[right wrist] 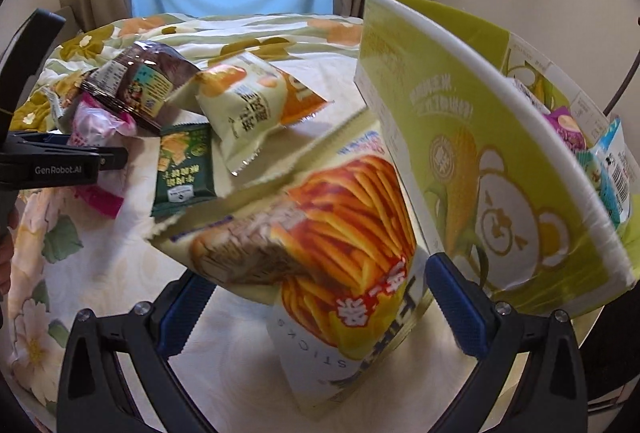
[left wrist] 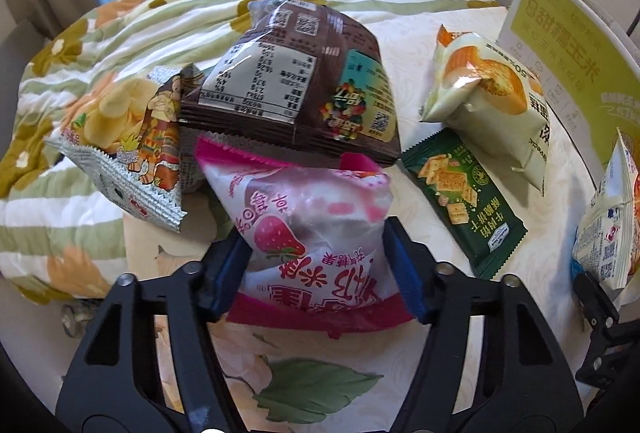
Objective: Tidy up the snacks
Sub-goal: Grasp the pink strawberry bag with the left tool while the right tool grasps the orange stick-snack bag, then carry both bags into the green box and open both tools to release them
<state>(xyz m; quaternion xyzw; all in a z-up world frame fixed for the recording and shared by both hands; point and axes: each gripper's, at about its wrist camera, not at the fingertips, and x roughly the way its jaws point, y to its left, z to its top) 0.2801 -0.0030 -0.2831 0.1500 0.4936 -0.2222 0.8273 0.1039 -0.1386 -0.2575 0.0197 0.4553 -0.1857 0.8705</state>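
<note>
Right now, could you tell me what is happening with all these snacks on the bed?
A person is sorting snacks with two handheld grippers. The left gripper is closed on a pink strawberry packet. The right gripper straddles a fries-stick bag beside the green corn box, which already holds some packets. Other snacks lie loose.

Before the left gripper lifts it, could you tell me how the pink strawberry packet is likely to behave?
The pink strawberry packet looks puffy and crinkled, so it is probably light and will dent under the left gripper rather than resist. Its film looks glossy, so it may slip. The brown bag overlaps its top edge and will likely shift or slide when the packet lifts.
</note>
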